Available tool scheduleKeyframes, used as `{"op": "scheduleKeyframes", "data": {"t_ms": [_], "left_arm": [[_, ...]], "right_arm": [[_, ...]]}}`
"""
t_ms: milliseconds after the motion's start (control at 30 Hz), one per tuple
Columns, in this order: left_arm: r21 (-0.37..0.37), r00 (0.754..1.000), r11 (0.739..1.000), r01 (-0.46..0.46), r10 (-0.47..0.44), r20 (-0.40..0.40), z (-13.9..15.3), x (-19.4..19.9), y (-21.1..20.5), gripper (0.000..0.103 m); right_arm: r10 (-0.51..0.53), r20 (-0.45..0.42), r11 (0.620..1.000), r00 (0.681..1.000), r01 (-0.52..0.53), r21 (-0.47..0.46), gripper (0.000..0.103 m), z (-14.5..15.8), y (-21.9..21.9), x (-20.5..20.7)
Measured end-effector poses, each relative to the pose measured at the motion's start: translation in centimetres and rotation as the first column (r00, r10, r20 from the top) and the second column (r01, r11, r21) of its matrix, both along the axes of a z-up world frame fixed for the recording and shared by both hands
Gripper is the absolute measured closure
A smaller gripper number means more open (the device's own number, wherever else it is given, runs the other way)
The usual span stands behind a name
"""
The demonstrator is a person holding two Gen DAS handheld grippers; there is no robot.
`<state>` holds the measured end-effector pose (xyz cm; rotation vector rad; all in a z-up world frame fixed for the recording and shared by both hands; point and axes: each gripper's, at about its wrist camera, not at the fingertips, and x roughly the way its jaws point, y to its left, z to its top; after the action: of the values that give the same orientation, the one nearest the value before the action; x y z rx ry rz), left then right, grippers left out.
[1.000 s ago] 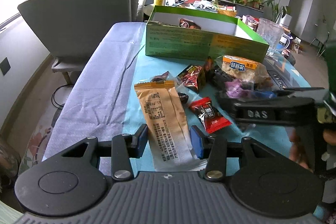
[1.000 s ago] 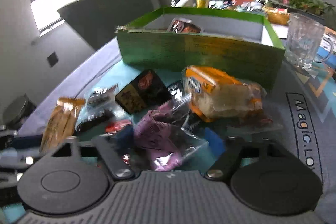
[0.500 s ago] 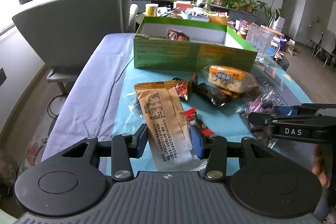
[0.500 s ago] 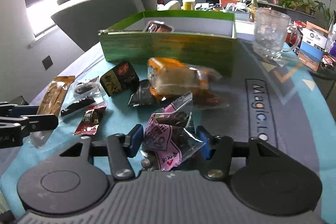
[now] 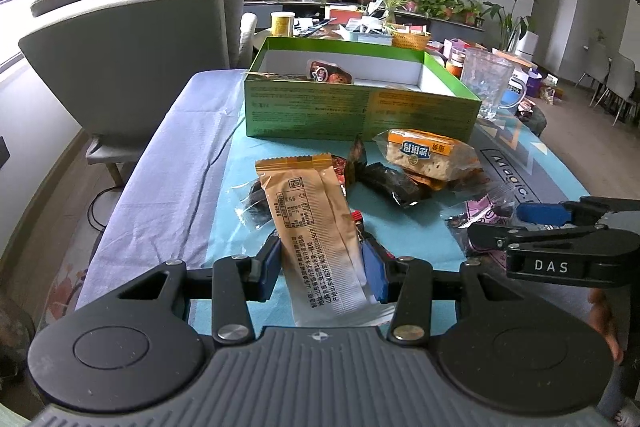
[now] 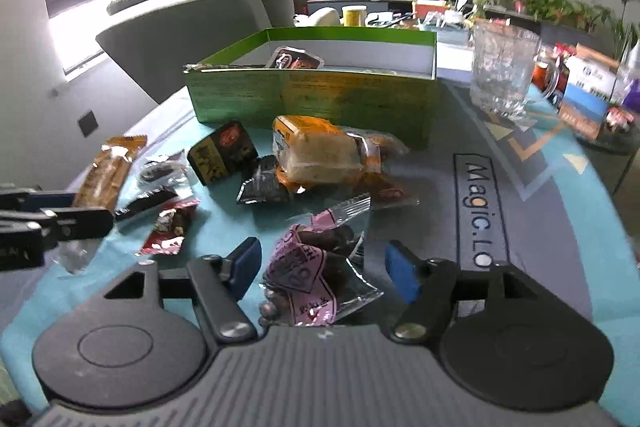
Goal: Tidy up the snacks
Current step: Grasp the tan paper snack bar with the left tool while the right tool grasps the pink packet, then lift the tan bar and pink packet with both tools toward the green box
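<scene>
Our left gripper (image 5: 322, 271) is closed at a middling width on the long tan packet (image 5: 316, 219), one blue pad against each long edge near its pale printed end. The rest of the packet runs forward from the jaws, toward the green box (image 5: 360, 115). We cannot tell whether its far end is clear of the teal mat (image 5: 400, 239).

Our right gripper (image 6: 322, 263) has just been opening. The pink packet (image 6: 308, 275) lies on the mat between its pads, which stand off on both sides and do not press on it.

We see two risks. The hold on the tan packet is near one end and across slippery film, so a quick swing toward the box could let it droop, twist or slide out. Its free end also reaches over the small dark packet (image 5: 256, 203), beside the red packet (image 6: 170, 231), and could drag them along. On the right, the pink packet is crumpled and sits a little to the left of centre between the pads. We judge a careless close would pinch only a corner of film and lose it on the lift.

Further out, a black packet (image 5: 394, 183) and an orange-labelled cake packet (image 5: 424, 155) lie loose just in front of the box, which already holds at least one snack. A glass mug (image 6: 504, 67) stands beside the box's right end, near enough to the right hand's route to be knocked.
</scene>
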<state>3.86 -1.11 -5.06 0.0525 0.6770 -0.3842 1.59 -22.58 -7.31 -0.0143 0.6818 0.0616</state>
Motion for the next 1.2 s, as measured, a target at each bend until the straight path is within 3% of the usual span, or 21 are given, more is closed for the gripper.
{"op": "scheduleKeyframes", "data": {"t_ms": [100,267,367,500,733,900,967,1100,1200], "left_arm": [[0.0,1.0,1.0,0.0,0.0,-0.002,-0.1,0.0,0.0,0.062],[0.0,1.0,1.0,0.005,-0.005,-0.013,-0.4,0.1,-0.2,0.062],[0.004,1.0,1.0,0.012,-0.012,-0.019,-0.5,0.0,-0.3,0.062],[0.008,1.0,1.0,0.011,-0.011,-0.021,-0.5,-0.1,-0.1,0.062],[0.008,1.0,1.0,0.008,-0.008,-0.026,-0.6,0.2,-0.2,0.062],[0.009,1.0,1.0,0.015,-0.015,-0.027,-0.6,0.1,-0.4,0.061],[0.011,1.0,1.0,0.014,-0.014,-0.026,-0.5,0.1,-0.4,0.061],[0.01,1.0,1.0,0.008,-0.008,-0.024,-0.5,0.1,-0.3,0.061],[0.011,1.0,1.0,0.004,-0.003,-0.026,-0.6,0.2,-0.4,0.061]], "right_arm": [[0.002,0.046,1.0,0.999,-0.002,-0.014,0.043,0.5,0.0,-0.7],[0.102,0.109,0.992,0.989,-0.109,0.065,0.043,1.6,-0.2,-2.3],[0.141,0.081,0.986,0.987,-0.147,0.074,0.043,0.9,0.1,-1.8],[0.081,0.059,0.996,0.995,-0.084,0.043,0.043,0.2,-0.4,-1.3],[0.033,-0.032,0.997,0.999,-0.031,0.068,0.043,-0.1,-1.6,-2.3],[0.174,-0.021,0.98,0.985,-0.171,0.098,0.043,0.3,-0.9,-3.8],[0.201,0.014,0.978,0.98,-0.201,0.064,0.043,0.7,-0.6,-4.2],[0.129,0.075,0.992,0.989,-0.127,-0.024,0.042,1.5,-1.3,-3.3],[0.035,0.095,0.999,0.995,-0.035,0.002,0.042,1.6,-2.5,-2.0]]}}
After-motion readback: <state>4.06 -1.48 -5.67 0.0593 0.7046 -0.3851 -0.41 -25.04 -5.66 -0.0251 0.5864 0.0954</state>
